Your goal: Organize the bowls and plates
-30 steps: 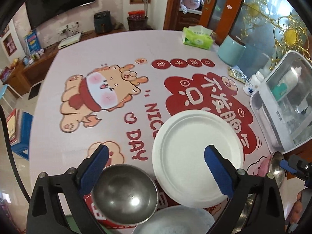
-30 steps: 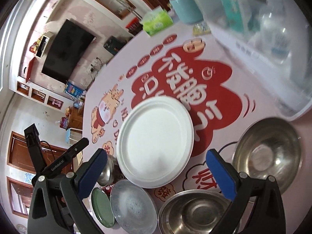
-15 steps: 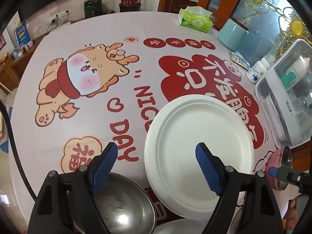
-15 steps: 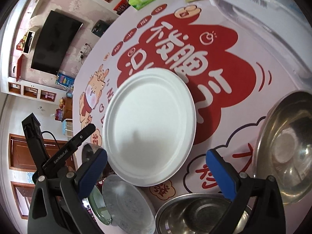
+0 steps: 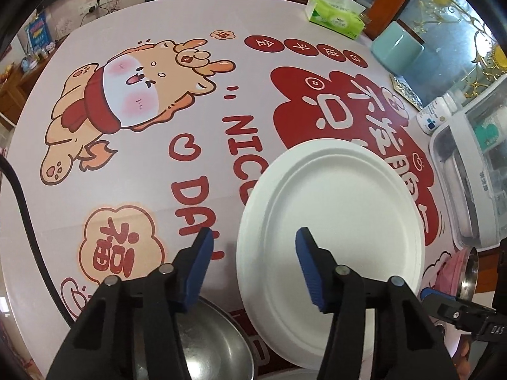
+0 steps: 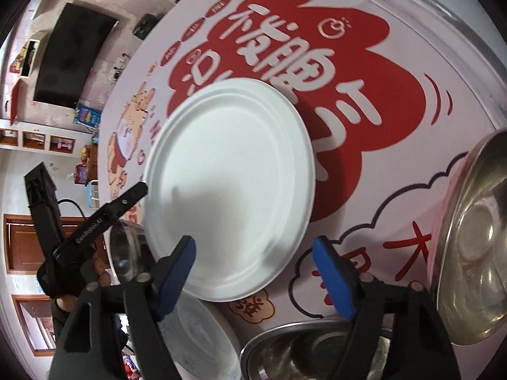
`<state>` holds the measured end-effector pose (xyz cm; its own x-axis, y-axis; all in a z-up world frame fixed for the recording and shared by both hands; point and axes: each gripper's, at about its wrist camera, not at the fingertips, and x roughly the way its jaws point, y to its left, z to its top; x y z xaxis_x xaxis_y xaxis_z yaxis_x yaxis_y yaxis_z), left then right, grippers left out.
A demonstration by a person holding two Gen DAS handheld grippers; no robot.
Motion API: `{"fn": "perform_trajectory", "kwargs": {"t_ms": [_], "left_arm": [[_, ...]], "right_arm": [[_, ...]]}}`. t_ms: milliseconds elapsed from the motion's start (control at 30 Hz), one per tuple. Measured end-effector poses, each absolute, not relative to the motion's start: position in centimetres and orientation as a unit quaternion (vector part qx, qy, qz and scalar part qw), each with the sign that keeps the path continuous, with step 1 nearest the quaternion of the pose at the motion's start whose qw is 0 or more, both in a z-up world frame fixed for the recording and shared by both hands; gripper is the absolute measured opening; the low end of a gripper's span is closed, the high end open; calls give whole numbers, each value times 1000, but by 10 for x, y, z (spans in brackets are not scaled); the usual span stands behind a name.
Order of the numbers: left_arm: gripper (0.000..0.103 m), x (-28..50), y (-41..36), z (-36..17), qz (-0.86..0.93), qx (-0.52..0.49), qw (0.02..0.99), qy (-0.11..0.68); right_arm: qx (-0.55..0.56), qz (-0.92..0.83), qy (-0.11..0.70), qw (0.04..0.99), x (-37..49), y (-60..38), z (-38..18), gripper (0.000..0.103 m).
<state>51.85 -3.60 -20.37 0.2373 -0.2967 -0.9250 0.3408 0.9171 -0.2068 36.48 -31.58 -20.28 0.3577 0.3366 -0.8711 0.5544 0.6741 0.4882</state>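
A large white plate [image 5: 336, 209] lies flat on the printed tablecloth; it also shows in the right wrist view [image 6: 231, 186]. My left gripper [image 5: 252, 264] is open, its jaws astride the plate's near left rim. A steel bowl [image 5: 209, 345] sits under the left gripper. My right gripper [image 6: 253, 269] is open, jaws astride the plate's near right rim. A big steel bowl [image 6: 475, 240] sits at the right, another steel bowl [image 6: 304, 351] below the gripper, and a pale speckled plate [image 6: 202, 345] at lower left.
A clear plastic container [image 5: 475, 177] stands at the table's right edge. A white bottle [image 5: 435, 115], a teal canister [image 5: 396, 47] and a green tissue pack [image 5: 336, 15] stand at the back right. The left gripper and hand [image 6: 79, 237] show in the right wrist view.
Both grippers have moved forward and lower toward the white plate. The left gripper's jaws have narrowed. The plate has not moved.
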Motion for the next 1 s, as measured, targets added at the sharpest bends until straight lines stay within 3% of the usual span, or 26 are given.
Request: {"fn": "perform_trajectory", "kwargs": {"t_ms": [133, 367, 767, 1000], "left_arm": [[51, 522, -38, -207, -200, 17, 785, 586], [38, 523, -53, -219, -197, 42, 771, 604], [34, 526, -52, -229, -191, 24, 761, 619], [34, 523, -50, -228, -193, 25, 762, 618]], "right_arm": [[398, -89, 572, 712, 363, -317, -211, 68], [397, -100, 587, 698, 359, -318, -223, 51], [393, -86, 580, 708, 363, -318, -226, 24], [383, -83, 573, 720, 361, -316, -224, 24]]}}
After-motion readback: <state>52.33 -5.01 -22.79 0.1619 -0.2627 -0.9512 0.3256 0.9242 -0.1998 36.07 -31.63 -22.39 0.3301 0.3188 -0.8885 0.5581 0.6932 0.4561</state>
